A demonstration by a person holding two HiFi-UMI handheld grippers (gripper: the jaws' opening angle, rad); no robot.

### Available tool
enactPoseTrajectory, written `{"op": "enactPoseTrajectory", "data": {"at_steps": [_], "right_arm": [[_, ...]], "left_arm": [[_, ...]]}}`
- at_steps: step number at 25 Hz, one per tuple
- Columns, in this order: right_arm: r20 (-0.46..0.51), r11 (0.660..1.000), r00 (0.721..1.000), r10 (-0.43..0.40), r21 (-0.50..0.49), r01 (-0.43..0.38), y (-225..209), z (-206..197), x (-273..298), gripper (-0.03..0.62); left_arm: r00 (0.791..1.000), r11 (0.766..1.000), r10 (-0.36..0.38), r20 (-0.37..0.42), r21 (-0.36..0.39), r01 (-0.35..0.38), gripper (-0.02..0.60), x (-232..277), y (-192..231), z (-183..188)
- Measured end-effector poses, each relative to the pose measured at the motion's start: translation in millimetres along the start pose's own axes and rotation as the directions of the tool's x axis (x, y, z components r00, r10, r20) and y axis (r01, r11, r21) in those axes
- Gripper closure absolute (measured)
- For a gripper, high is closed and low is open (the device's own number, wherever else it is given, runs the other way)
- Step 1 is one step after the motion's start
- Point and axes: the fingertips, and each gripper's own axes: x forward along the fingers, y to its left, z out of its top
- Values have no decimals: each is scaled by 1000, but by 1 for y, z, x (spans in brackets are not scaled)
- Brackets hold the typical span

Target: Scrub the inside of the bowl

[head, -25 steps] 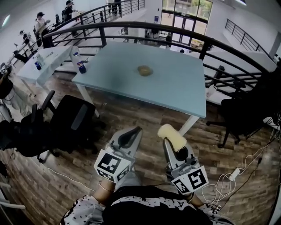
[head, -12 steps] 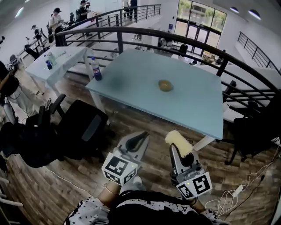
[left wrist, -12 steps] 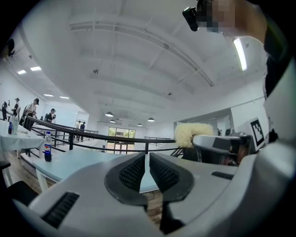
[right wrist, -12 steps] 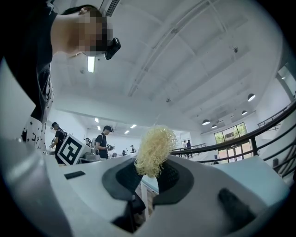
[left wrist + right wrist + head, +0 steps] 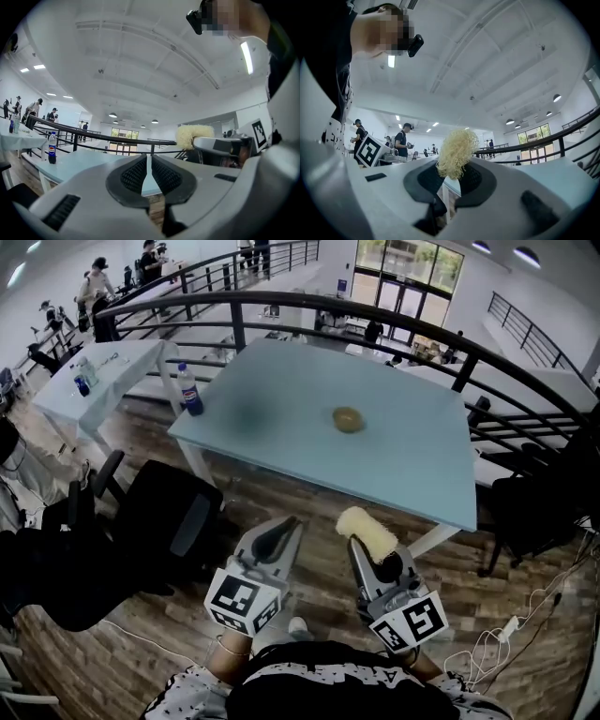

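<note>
Scrubber point(image 5: 368, 532) lies lengthwise along the right claw point(image 5: 362, 547) gripping it, pointing toward the table point(image 5: 412, 456); left claw point(image 5: 279, 529) closed, empty.

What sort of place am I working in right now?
Probably an open-plan office or lab hall, seemingly a mezzanine: a curved black railing edges the floor, a light blue table stands with a black office chair beside it, and other people work at tables further back.

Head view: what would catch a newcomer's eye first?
The fluffy yellow scrubber clamped in the right claw, low in the middle. Beyond it, a small brownish bowl sits on the pale blue table. The left claw is shut and empty.
</note>
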Motion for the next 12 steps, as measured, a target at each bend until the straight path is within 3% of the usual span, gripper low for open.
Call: {"op": "enactPoseTrajectory", "data": {"at_steps": [12], "right_arm": [[-34,997,997,-70,-35,69,-17,-6,15,536]], "left_arm": [[999,999,-36,-1,-6,36,563,14,17,-6]]}}
